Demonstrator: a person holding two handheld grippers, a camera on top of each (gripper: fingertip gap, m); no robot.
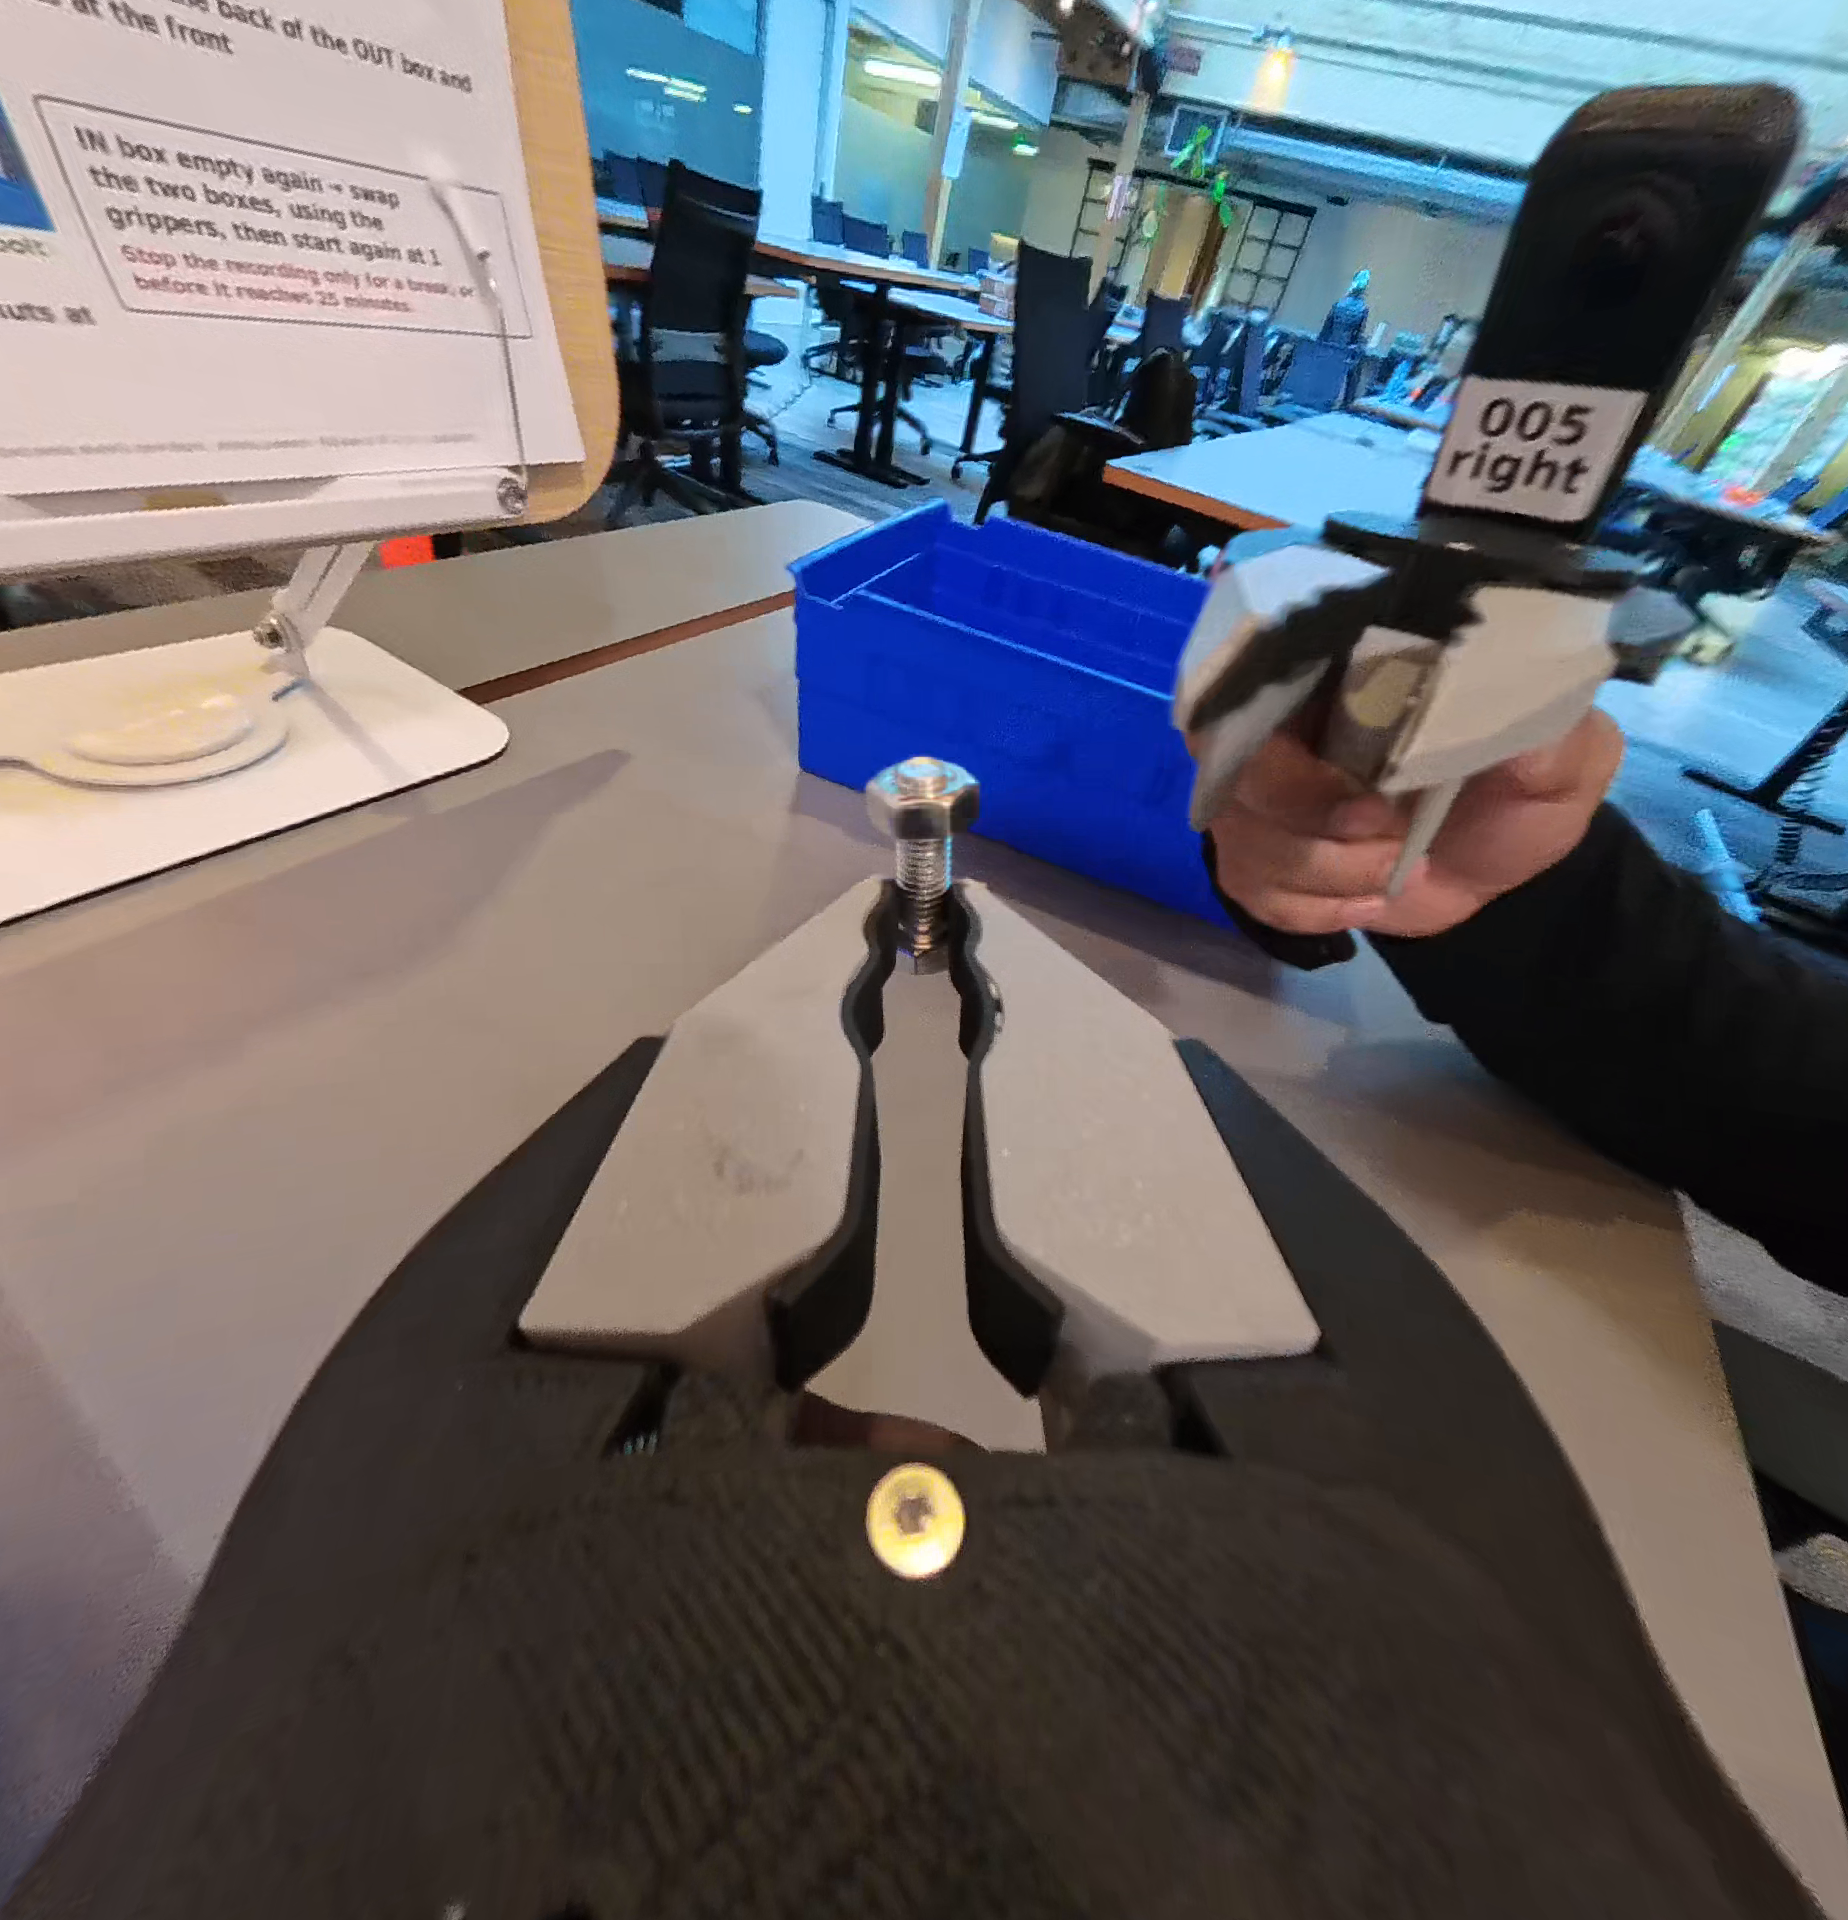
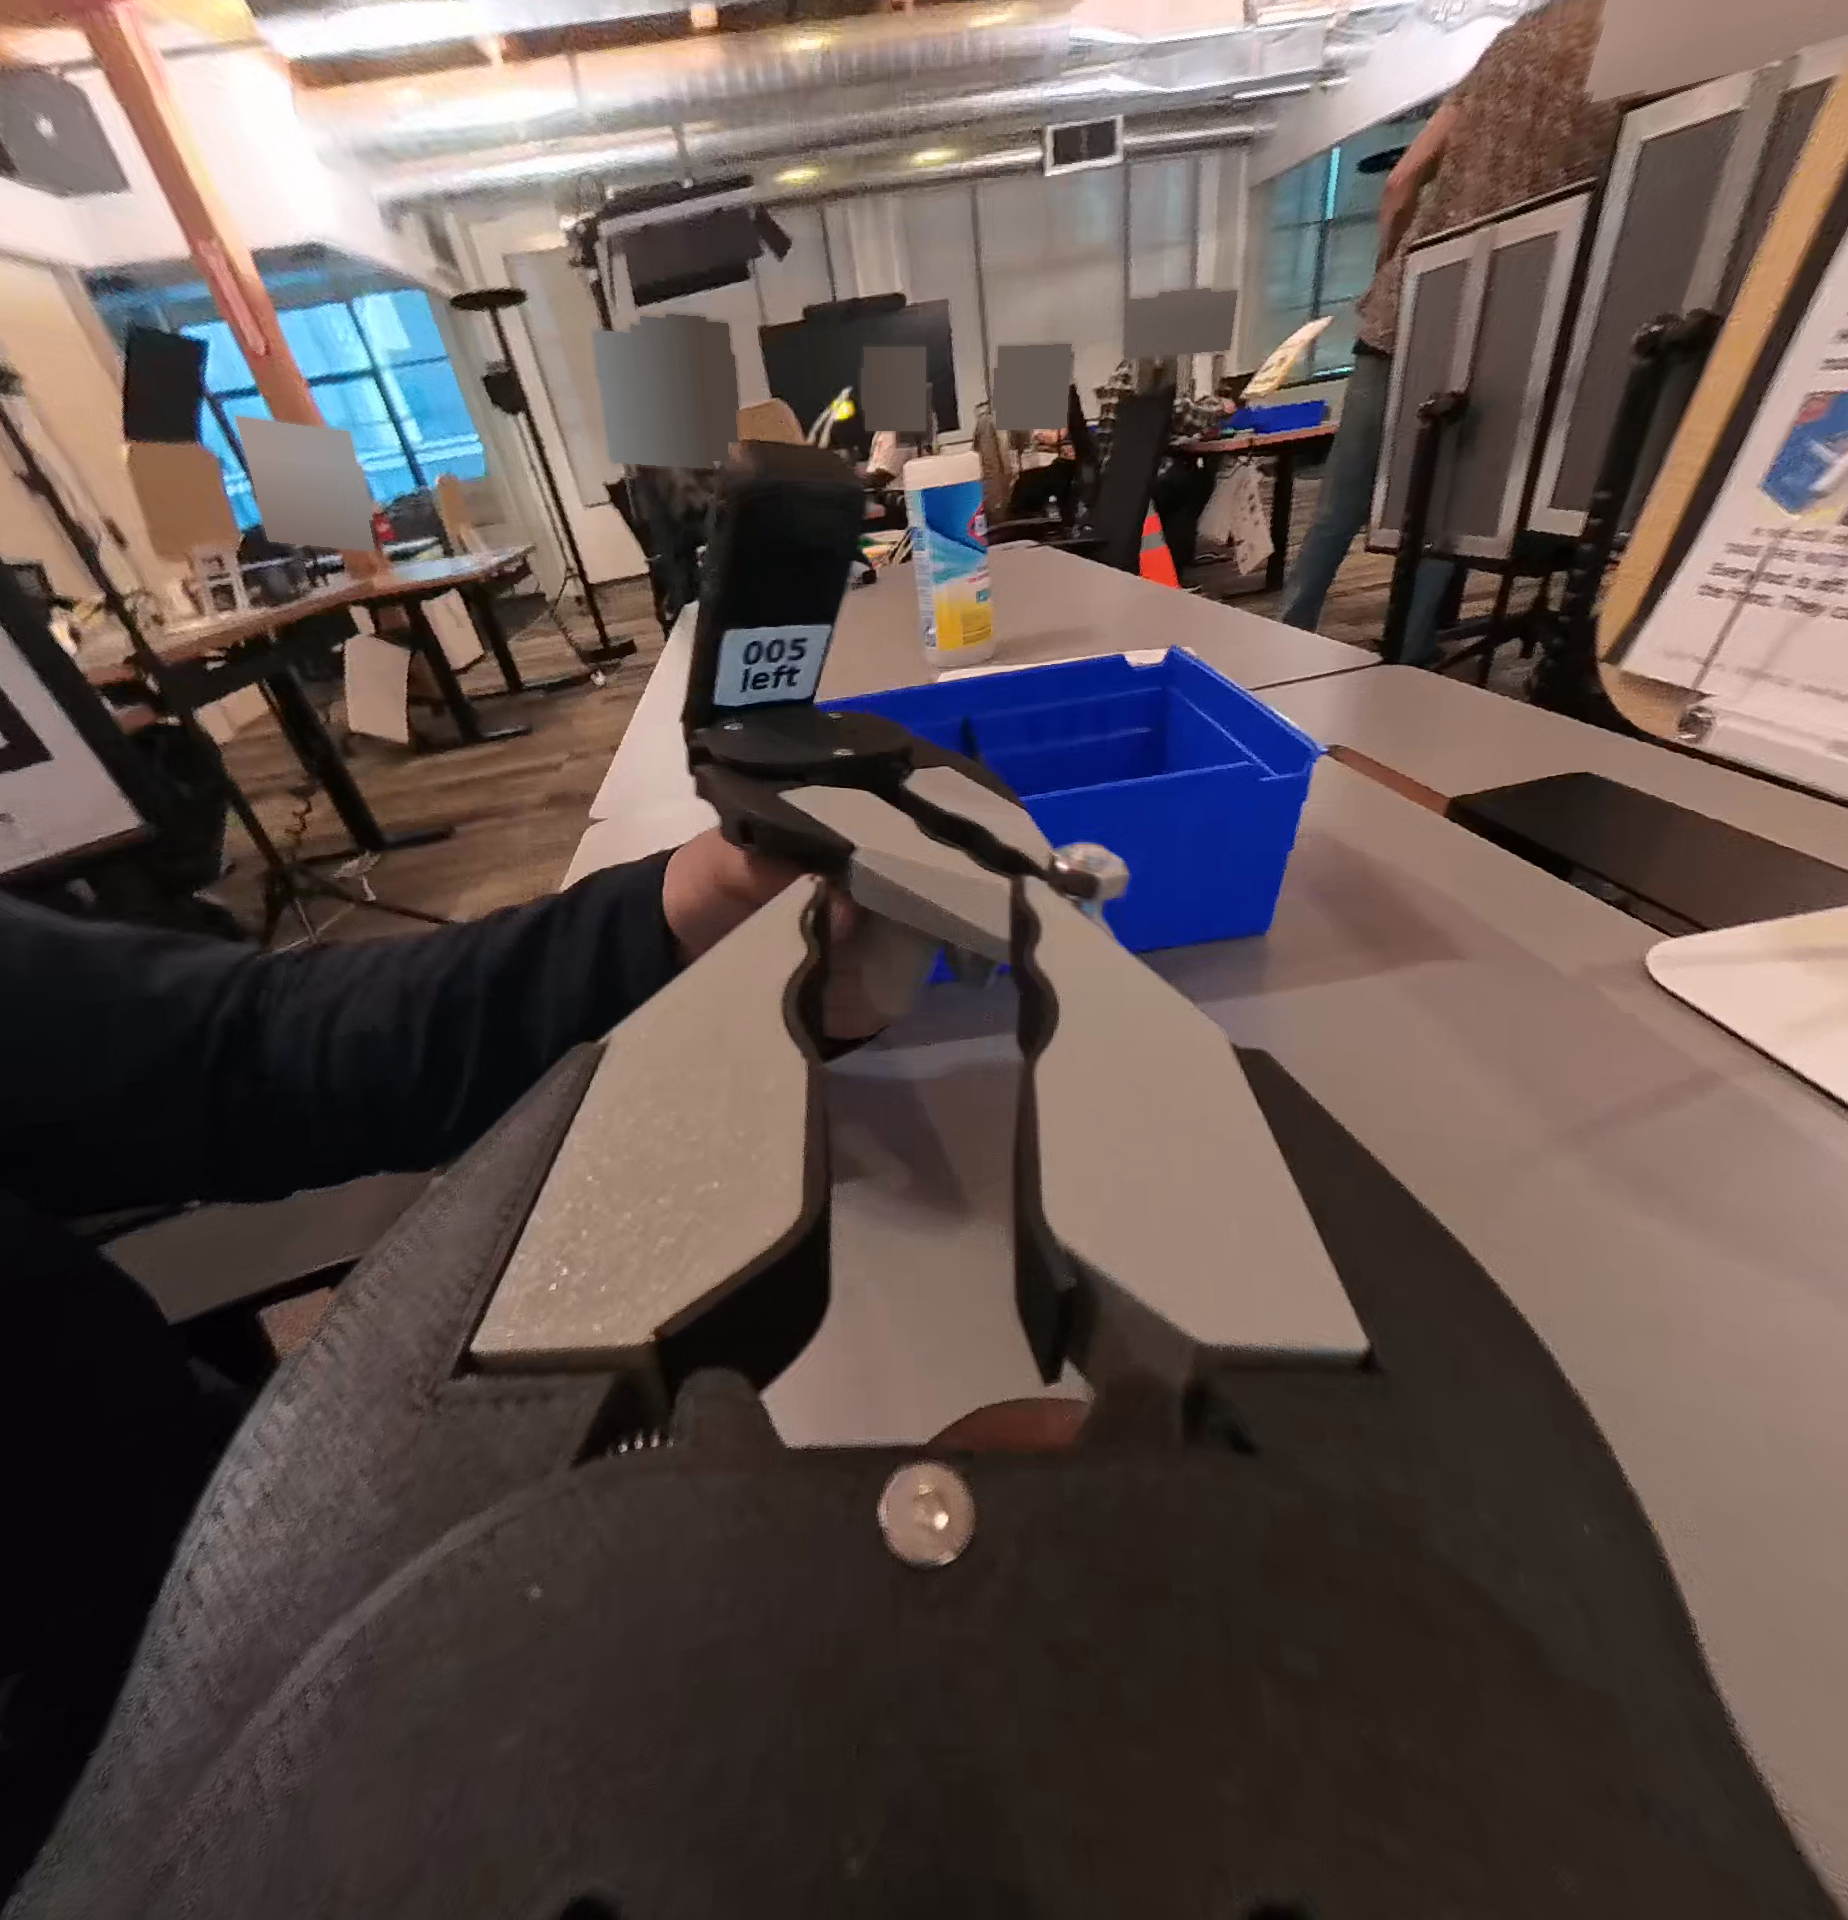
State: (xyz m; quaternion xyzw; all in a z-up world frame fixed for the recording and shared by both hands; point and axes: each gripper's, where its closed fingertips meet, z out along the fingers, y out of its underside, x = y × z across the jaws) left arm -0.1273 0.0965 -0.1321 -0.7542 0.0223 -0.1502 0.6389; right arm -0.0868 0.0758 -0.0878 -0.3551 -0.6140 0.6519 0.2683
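Steel bolt (image 1: 921,873) with hex nut (image 1: 922,794), clamped upright in left gripper (image 1: 920,925) above grey table (image 1: 400,1039).
Left fingers closed on the bolt's lower shank, nut at its top end. Right gripper (image 2: 915,982) empty, fingers parted, held near the left one. Blue bin (image 1: 1003,686) on the table just behind both. Document stand (image 1: 224,707) at far left; wipes canister (image 2: 949,561) beyond the bin.

My right gripper (image 2: 915,961) stands with jaws apart, empty, above the grey table (image 2: 1419,1091). Just before the blue bin (image 2: 1159,831), the left gripper (image 2: 1045,868) clamps a nutted bolt (image 2: 1088,869). Behind the bin: a wipes canister (image 2: 949,561).
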